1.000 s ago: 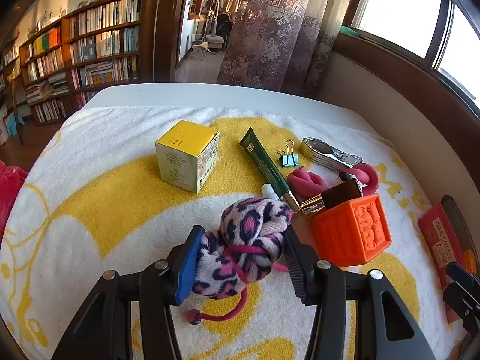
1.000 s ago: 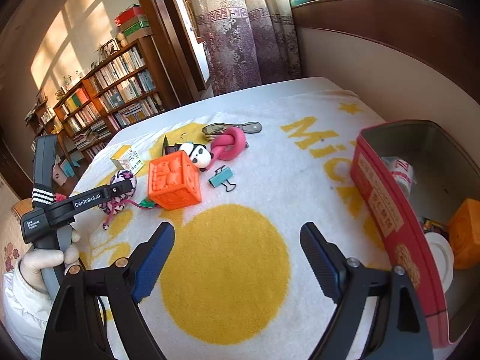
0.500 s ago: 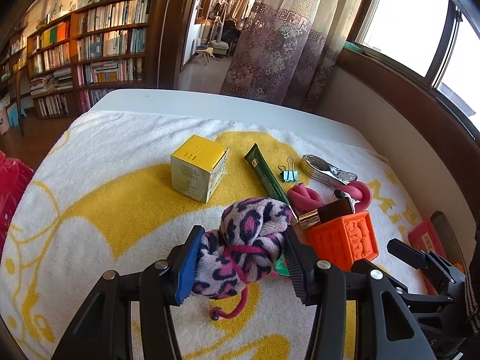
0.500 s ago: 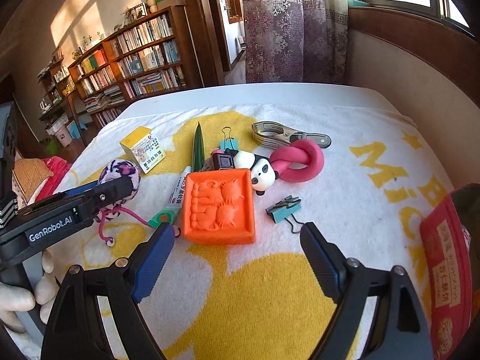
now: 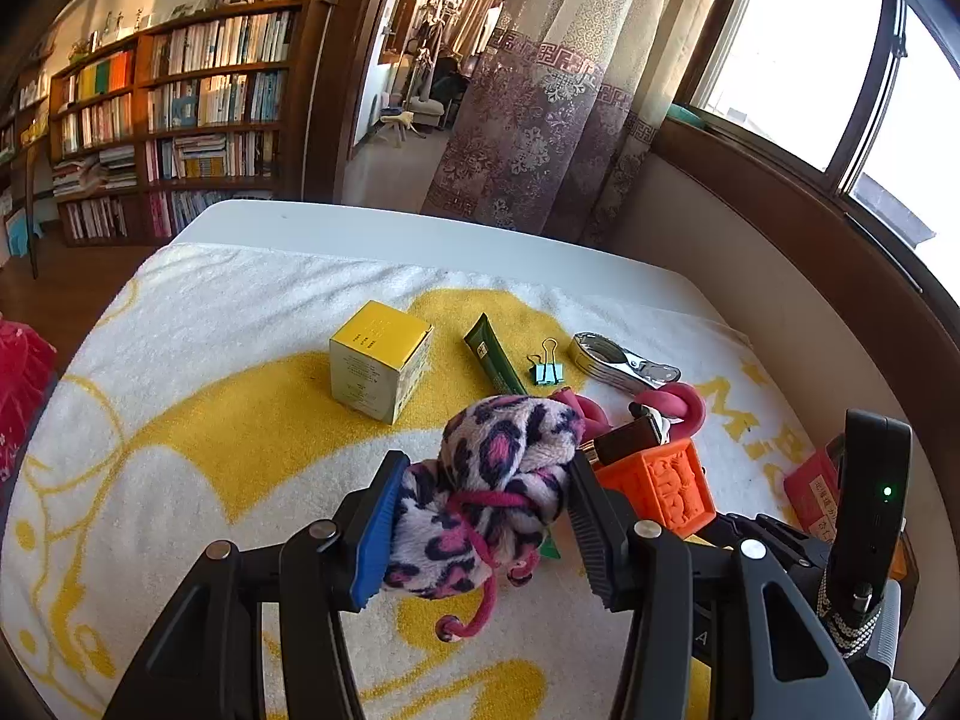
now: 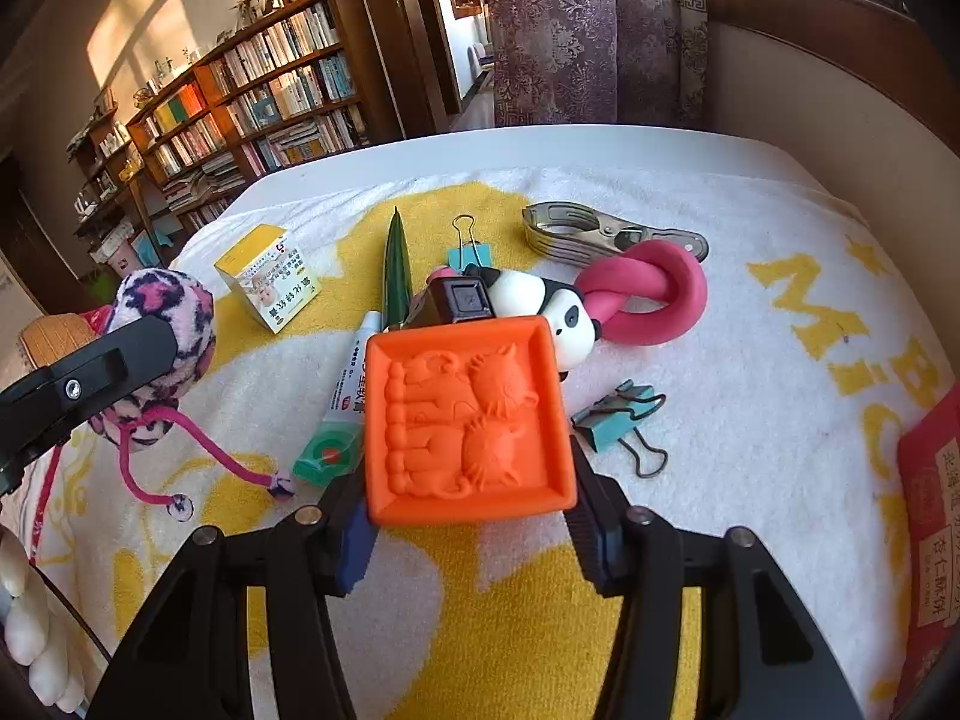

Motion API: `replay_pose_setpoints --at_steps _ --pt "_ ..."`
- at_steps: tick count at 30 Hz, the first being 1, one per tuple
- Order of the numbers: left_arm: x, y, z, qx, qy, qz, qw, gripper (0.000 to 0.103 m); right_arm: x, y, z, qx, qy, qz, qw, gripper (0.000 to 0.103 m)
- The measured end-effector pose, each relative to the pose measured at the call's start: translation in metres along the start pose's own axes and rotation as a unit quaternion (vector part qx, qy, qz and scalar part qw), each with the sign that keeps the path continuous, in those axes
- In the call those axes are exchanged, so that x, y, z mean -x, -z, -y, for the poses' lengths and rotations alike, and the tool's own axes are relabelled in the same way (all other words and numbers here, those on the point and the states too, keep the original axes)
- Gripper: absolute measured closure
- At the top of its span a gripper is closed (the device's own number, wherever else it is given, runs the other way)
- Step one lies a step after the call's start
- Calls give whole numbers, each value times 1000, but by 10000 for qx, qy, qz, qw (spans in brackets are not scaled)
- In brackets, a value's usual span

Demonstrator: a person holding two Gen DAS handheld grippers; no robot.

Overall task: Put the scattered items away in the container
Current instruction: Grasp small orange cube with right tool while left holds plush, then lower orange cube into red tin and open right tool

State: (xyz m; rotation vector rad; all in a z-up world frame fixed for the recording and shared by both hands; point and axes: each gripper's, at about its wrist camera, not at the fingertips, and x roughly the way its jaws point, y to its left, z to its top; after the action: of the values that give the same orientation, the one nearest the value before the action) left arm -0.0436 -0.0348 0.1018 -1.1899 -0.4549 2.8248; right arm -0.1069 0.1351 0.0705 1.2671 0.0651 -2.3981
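I'm working over a white towel (image 6: 750,360) with big yellow shapes and letters, spread on a white table (image 5: 384,228) whose bare far edge shows beyond it. Past the table the room has tall wooden bookshelves (image 5: 180,120) packed with books, an open doorway, patterned purple-and-cream curtains (image 5: 540,108) and a bright window (image 5: 780,48) above a brown sill. My left gripper (image 5: 480,522) holds the leopard-print plush pouch (image 5: 498,480) firmly between its pads, raised off the towel with its pink cords dangling. My right gripper (image 6: 468,534) has just been closing and now its pads sit against both sides of the orange embossed block (image 6: 471,420), which rests on the towel. Behind the block lie a panda figure (image 6: 552,306), a pink knotted ring (image 6: 654,294), a metal clamp (image 6: 594,234), two teal binder clips, one far (image 6: 471,252) and one near (image 6: 618,420), a green tube (image 6: 396,270), a white ointment tube (image 6: 351,396) and a yellow box (image 6: 267,279). The red container (image 6: 930,516) sits at the towel's right edge, well apart from the clutter; I can only see its printed wall.
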Motion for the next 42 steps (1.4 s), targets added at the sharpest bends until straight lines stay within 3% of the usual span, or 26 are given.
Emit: replay_pose_setpoints --at_steps 10,22,33,42 --pt "-4 5 7 -90 28 -97 9999 49 24 18 7 -217 -263 53 9994 47" --pt "-5 11 19 -249 93 -167 9995 49 78 43 33 -671 -373 458 9960 47" --pt "-7 20 36 -417 57 -255 9988 49 131 62 101 -1431 80 994 9847 47" --pt "-11 31 64 -580 147 -409 9974 49 182 77 167 -2065 789 1567 9626 47"
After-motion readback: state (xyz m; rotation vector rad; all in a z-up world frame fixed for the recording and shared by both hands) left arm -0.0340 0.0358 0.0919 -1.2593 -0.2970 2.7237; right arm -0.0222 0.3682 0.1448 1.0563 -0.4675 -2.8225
